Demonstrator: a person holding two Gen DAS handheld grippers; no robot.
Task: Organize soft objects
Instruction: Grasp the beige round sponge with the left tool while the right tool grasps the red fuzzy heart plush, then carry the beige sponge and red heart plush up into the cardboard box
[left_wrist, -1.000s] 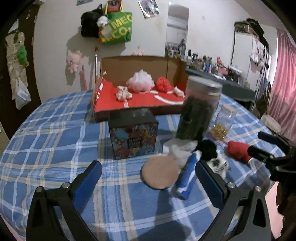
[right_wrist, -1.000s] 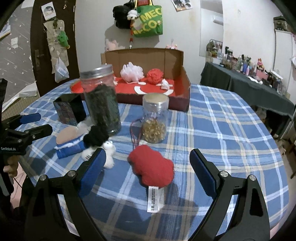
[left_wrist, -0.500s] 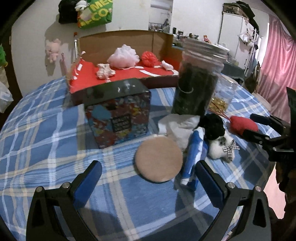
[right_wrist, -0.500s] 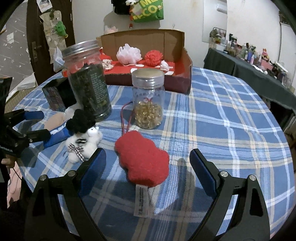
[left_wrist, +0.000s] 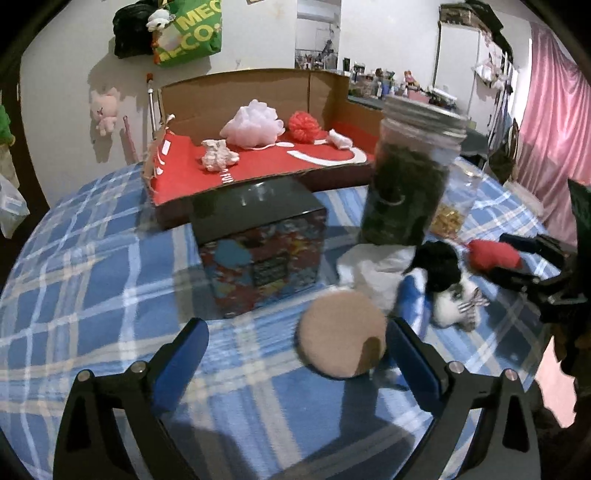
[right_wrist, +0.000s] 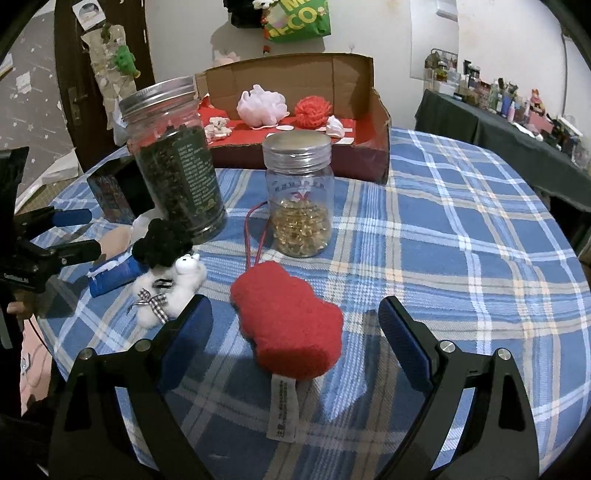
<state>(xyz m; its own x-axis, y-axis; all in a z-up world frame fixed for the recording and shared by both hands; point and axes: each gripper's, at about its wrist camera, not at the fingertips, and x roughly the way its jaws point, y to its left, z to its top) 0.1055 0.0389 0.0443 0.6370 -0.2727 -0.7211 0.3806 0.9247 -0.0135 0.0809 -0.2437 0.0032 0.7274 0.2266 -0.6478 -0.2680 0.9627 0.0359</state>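
My left gripper (left_wrist: 297, 354) is open just above the blue checked table, with a round beige puff (left_wrist: 341, 332) between its fingers, close to the right one. My right gripper (right_wrist: 295, 332) is open around a red plush (right_wrist: 288, 321) with a white tag. A small white plush with a black hat (right_wrist: 170, 273) lies left of it, also in the left wrist view (left_wrist: 448, 284). A blue soft roll (right_wrist: 114, 275) lies beside it. A cardboard box with a red floor (left_wrist: 258, 162) at the back holds a pink pouf (left_wrist: 255, 122), a red pouf (left_wrist: 304, 125) and small white plushes.
A tall jar of dark leaves (right_wrist: 175, 177), a small jar of golden beads (right_wrist: 299, 199) and a dark patterned tin (left_wrist: 258, 243) stand mid-table. White crumpled tissue (left_wrist: 369, 266) lies by the tall jar. A cluttered dark side table (right_wrist: 517, 125) stands at the right.
Both grippers have moved forward and lower towards the table. The beige puff now sits between the left fingers and the red plush between the right fingers. No object has moved.
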